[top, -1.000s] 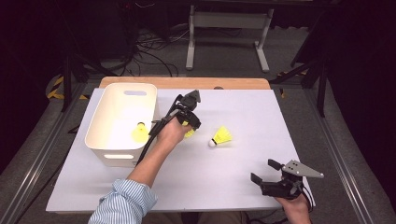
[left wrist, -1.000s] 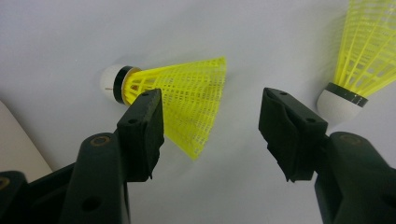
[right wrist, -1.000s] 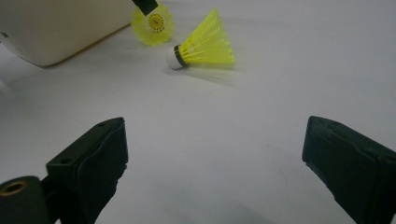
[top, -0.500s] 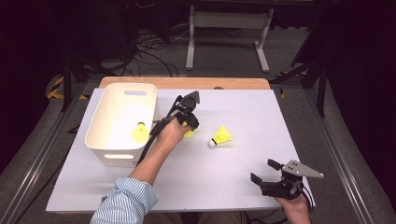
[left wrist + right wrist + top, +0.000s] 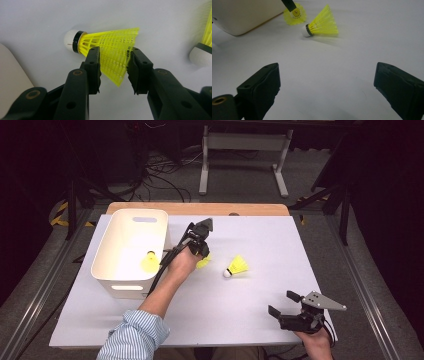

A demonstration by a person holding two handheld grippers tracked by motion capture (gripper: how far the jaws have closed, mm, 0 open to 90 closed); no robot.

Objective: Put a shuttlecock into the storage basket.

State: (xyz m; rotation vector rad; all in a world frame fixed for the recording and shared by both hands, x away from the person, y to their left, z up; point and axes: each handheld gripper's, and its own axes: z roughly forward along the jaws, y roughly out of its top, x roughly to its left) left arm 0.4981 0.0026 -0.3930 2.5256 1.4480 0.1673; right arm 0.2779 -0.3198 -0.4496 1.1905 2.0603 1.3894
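A yellow shuttlecock (image 5: 110, 42) with a white cork lies on its side on the white table (image 5: 215, 315), just right of the bin. My left gripper (image 5: 113, 53) points down over it, and its jaws have just been closing, with both pads touching the mesh skirt. From above, this gripper (image 5: 202, 256) hides most of that shuttlecock (image 5: 204, 263). A second shuttlecock (image 5: 237, 266) lies a little to the right, untouched. My right gripper (image 5: 283, 303) rests near the front right corner, open, with nothing between its fingers (image 5: 265, 82).
A white bin (image 5: 131, 216) stands at the left of the table with one yellow shuttlecock (image 5: 149, 262) inside. A wooden strip (image 5: 200, 208) runs along the far edge. Metal stand legs and cables lie on the floor beyond.
The left gripper's jaws have drawn in around the shuttlecock beside the bin. Both hands have stayed where they were.
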